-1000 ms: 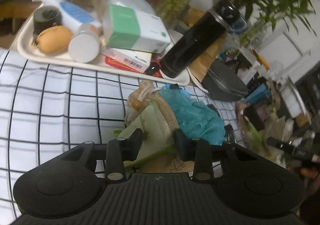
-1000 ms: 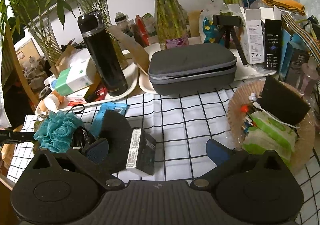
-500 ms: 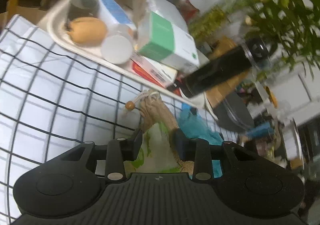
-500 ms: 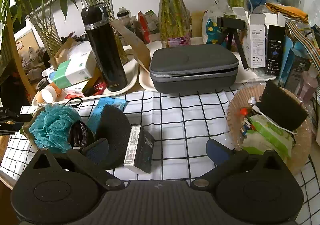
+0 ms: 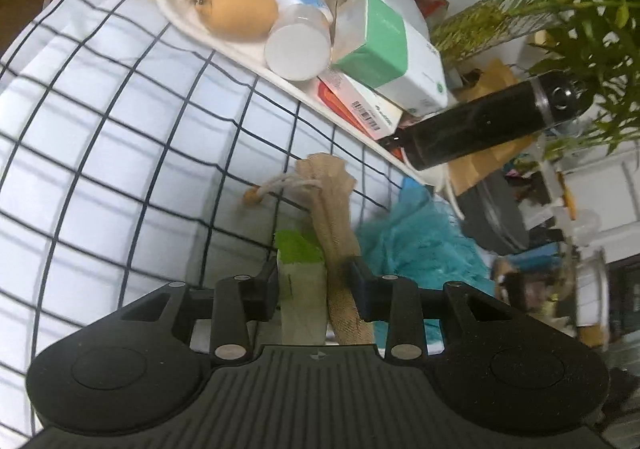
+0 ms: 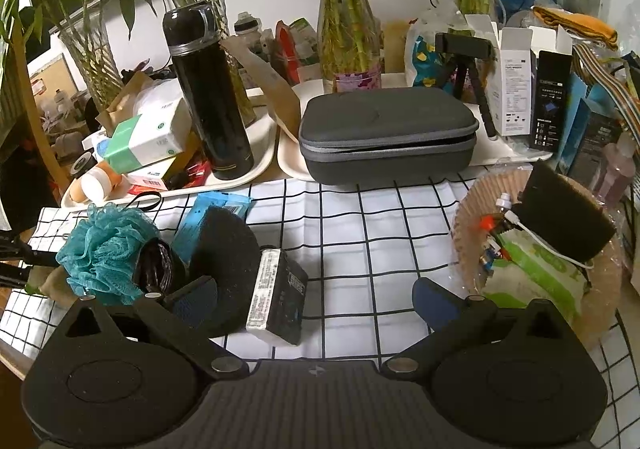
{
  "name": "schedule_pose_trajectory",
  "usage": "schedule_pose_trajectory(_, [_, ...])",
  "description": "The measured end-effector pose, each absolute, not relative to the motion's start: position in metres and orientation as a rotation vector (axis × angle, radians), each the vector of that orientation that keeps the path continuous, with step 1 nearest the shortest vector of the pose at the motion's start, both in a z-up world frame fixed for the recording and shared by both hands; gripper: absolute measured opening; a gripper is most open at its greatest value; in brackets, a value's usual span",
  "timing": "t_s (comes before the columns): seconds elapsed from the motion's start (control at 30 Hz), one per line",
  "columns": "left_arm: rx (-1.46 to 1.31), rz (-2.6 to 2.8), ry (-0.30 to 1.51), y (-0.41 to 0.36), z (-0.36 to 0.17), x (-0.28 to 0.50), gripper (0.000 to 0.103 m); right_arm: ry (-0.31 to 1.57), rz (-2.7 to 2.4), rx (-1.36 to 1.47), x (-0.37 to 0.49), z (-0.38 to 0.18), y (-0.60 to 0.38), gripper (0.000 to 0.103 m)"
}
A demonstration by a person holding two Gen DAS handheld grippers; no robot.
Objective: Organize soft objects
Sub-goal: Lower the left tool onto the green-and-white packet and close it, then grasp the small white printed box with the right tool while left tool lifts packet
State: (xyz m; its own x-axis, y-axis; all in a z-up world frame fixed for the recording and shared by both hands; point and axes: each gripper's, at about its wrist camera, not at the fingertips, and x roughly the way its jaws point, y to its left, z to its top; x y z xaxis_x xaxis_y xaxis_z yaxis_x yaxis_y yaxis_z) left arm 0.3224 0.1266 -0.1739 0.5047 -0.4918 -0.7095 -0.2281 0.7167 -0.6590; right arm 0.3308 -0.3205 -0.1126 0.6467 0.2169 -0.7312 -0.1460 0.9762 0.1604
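Left claw (image 5: 313, 281) gripping burlap pouch (image 5: 334, 217) and green-white packet (image 5: 301, 269), just above checkered worktop (image 5: 120, 137), teal loofah (image 5: 416, 241) right beside. Right claw (image 6: 314, 293) gaping wide, holding nothing.

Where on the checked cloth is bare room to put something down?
Bare cloth lies between the grey zip case, the black sponge and the paper basket, and left of the burlap pouch below the tray. The teal bath pouf corner is crowded.
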Motion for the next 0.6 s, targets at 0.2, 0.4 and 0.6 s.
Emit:
schedule_pose_trajectory(0.2, [-0.828, -0.172, 1.015, 0.136, -0.166, 0.308, 0.035, 0.841, 0.206, 0.079, 0.33, -0.112, -0.32, 0.103])
schedule_pose_trajectory(0.4, [-0.774, -0.158, 1.024, 0.132, -0.164, 0.307, 0.032, 0.837, 0.201, 0.085, 0.327, -0.111, -0.324, 0.103])
schedule_pose_trajectory(0.6, [-0.72, -0.149, 1.065, 0.122, -0.172, 0.314, 0.026, 0.832, 0.201, 0.093, 0.329, -0.11, -0.323, 0.103])
